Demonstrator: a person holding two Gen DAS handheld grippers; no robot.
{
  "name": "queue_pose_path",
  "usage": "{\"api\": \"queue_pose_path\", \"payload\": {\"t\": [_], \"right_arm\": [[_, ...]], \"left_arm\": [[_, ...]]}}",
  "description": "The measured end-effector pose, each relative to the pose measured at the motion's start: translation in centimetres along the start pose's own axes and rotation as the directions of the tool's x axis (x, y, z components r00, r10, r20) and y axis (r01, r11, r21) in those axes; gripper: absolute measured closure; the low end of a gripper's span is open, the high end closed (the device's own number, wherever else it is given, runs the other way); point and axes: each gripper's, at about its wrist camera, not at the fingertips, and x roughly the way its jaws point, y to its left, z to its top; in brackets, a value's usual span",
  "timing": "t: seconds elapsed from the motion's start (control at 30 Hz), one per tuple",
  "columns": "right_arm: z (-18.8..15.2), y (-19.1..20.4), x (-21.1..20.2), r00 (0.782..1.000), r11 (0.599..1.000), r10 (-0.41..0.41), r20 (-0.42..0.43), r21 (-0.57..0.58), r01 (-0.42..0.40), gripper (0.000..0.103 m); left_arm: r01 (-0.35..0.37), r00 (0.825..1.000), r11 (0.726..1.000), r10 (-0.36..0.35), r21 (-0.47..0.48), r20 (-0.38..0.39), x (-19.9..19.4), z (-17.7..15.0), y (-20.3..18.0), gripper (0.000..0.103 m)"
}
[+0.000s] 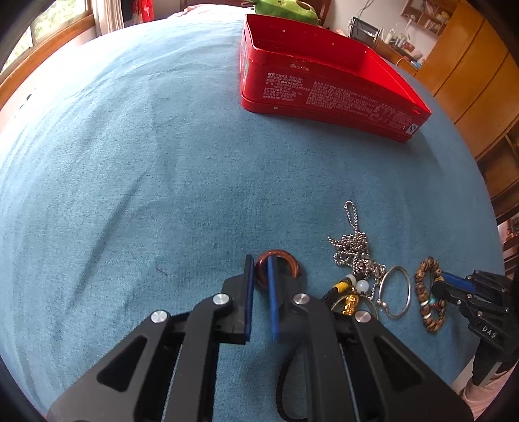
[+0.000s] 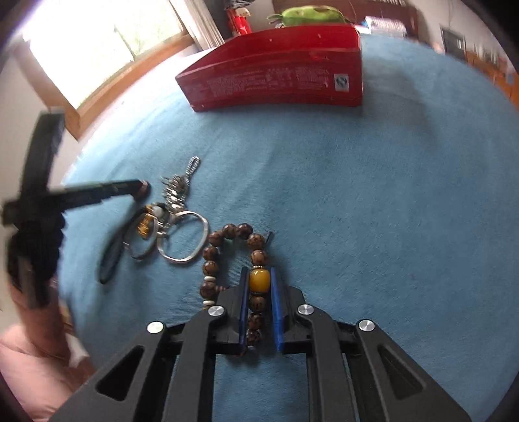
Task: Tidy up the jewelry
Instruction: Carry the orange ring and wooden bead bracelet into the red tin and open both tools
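Left wrist view: left gripper (image 1: 259, 279) low over the blue cloth (image 1: 129, 178), its blue pads straddling one side of a reddish-brown ring (image 1: 293, 259); one finger sits inside the hoop, the other outside, a narrow gap between them, and whether they pinch the ring cannot be told. Just right of it lies the jewelry pile: a tangled silver ball chain (image 1: 355, 246), a silver bangle (image 1: 394, 292), and a cord with yellow, white and gold beads (image 1: 348, 292) partly hidden behind the gripper body. Red tin (image 1: 324, 87), lid off, stands toward the far right edge of the cloth, well apart from the pile, a green plush toy (image 1: 285, 9) behind it. Right wrist view: right gripper (image 2: 261, 285) nearly closed around a brown bead bracelet (image 2: 227, 237), its pads on either side of the amber bead (image 2: 259, 279), the rest of the loop lying on the cloth to the left. Bracelet sits at the near edge, just beside the bangle. Left gripper appears blurred at the left.
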Motion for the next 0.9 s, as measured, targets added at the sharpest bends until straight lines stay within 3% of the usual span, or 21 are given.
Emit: {"api": "queue_pose_path", "payload": {"t": [0.2, 0.37, 0.9], "right_arm": [[0.5, -0.3, -2.4, 0.995, 0.996, 0.084, 0.052, 0.034, -0.086, 0.09], [1.6, 0.3, -4.7, 0.99, 0.994, 0.104, 0.097, 0.016, -0.106, 0.09], [5.3, 0.8, -8.3, 0.983, 0.997, 0.074, 0.17, -0.011, -0.073, 0.09]], "left_arm": [[0.017, 0.999, 1.0, -0.017, 0.004, 0.05, -2.1, 0.0, 0.1, 0.098], [0.033, 0.996, 0.999, -0.034, 0.012, 0.078, -3.6, 0.1, 0.1, 0.098], [0.049, 0.991, 0.996, -0.058, 0.076, 0.123, -6.1, 2.8, -2.3, 0.098]]}}
